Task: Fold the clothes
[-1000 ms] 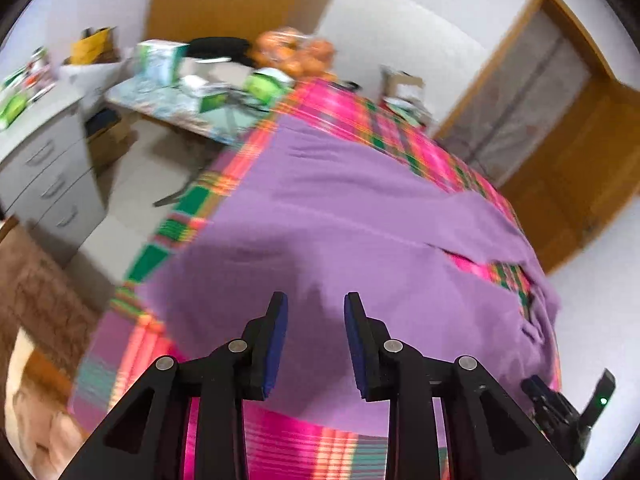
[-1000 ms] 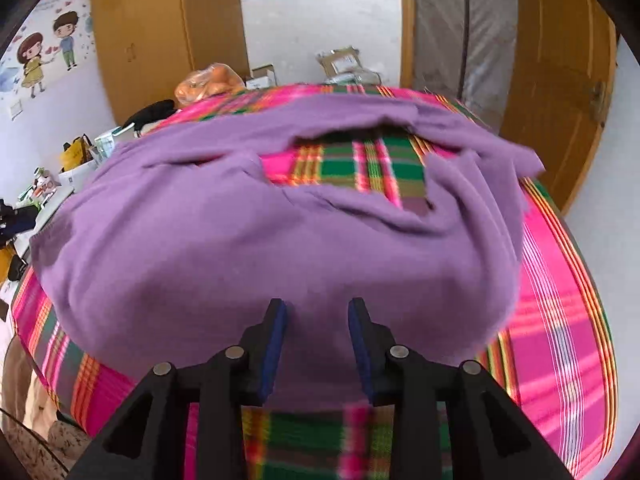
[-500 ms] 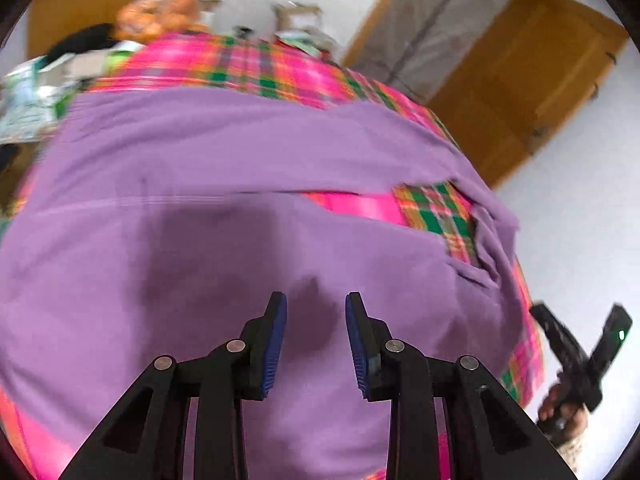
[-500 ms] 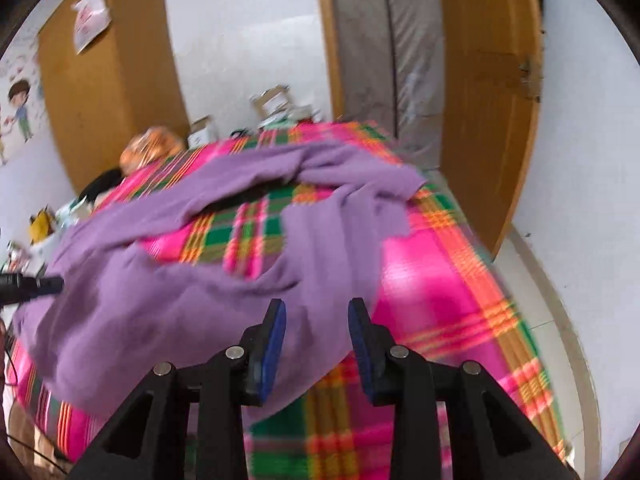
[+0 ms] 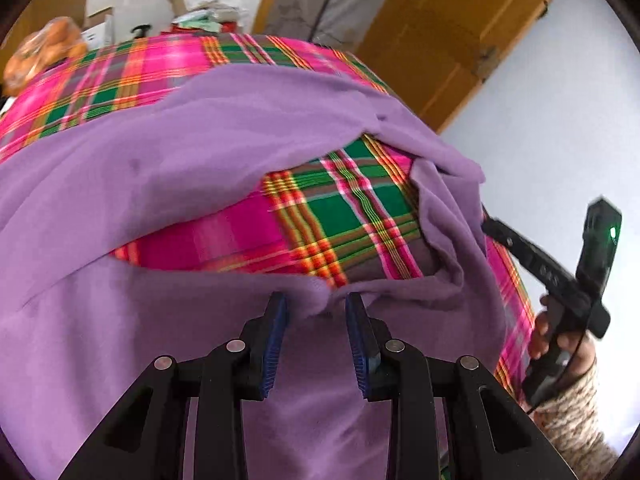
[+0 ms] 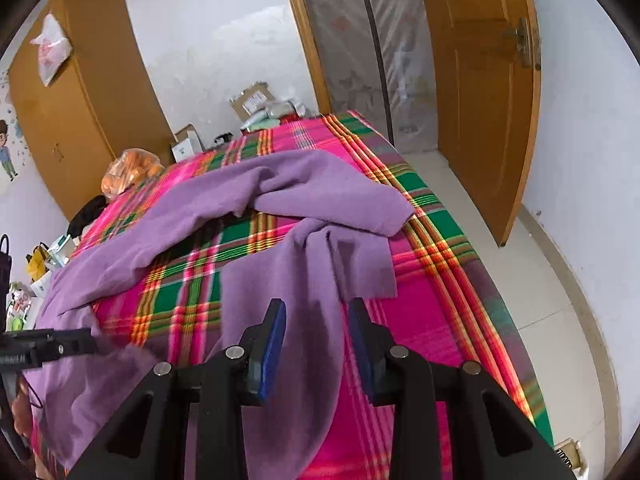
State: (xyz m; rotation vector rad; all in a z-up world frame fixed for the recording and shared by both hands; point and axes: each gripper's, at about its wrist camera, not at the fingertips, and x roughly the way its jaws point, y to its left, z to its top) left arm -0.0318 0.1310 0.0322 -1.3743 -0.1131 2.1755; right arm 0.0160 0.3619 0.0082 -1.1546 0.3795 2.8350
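Observation:
A purple garment point(image 5: 168, 152) lies spread on a bed with a pink and green plaid cover point(image 5: 344, 208); the cover shows through a gap between two parts of the cloth. My left gripper point(image 5: 316, 308) is open, its jaws either side of a bunched edge of the garment. In the right wrist view the garment point(image 6: 304, 196) has rumpled ends toward the bed's right side. My right gripper point(image 6: 316, 316) is open above a strip of the purple cloth. The right gripper also shows in the left wrist view point(image 5: 560, 280).
A wooden door point(image 6: 480, 92) and a plastic-covered doorway point(image 6: 360, 52) stand beyond the bed. A wooden wardrobe point(image 6: 80, 112) is at the left. Boxes point(image 6: 252, 100) and an orange bag point(image 6: 128, 172) sit at the bed's far end. Tiled floor point(image 6: 560, 320) lies to the right.
Both grippers have swung to the right along the bed. The left now straddles the garment's inner edge by the gap. The right now faces the garment's rumpled ends. Both stay open.

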